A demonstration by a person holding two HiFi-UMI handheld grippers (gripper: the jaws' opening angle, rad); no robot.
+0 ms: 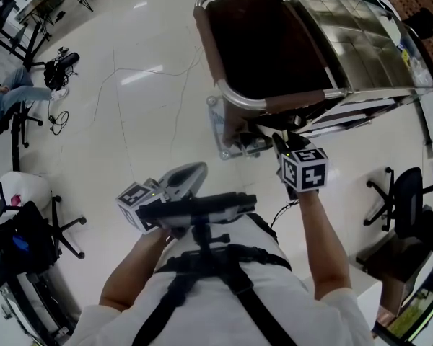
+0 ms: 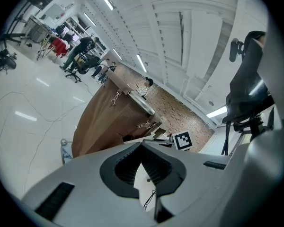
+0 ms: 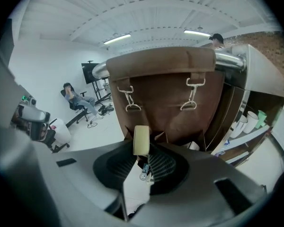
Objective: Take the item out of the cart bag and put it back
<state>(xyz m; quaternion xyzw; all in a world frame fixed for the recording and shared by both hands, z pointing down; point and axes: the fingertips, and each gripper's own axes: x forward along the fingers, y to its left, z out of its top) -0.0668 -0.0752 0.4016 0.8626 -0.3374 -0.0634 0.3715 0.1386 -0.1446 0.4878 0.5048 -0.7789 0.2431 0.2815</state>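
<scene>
The right gripper [image 3: 142,151] was clamped on the item [image 3: 141,140], a thin pale cream piece seen edge-on. It stood upright between the two pads, gripped at its lower end, with most of its length reaching past the jaw tips. Just under it, inside the jaw hollow, hung a small metal bit [image 3: 143,172] too small to make out.

Straight ahead of those tips rose the brown front wall of the cart bag [image 3: 161,91], so the item was outside the bag and in front of that wall. Two snap hooks [image 3: 128,100] hung on the wall above and to either side of the item. Higher up, the cart's chrome rail [image 3: 229,60] ran off to the right above the jaws.

From the head view, the right gripper [image 1: 278,141] sat low against the near side of the cart bag [image 1: 211,45]. The bag's dark open mouth lay beyond and above it.

The left gripper [image 2: 142,148] had its jaws drawn together at the tips with nothing between them. The cart bag [image 2: 109,122] stood well ahead of it and a little to its left. In the head view the left gripper [image 1: 196,173] was held close to the person's body, apart from the bag.
</scene>
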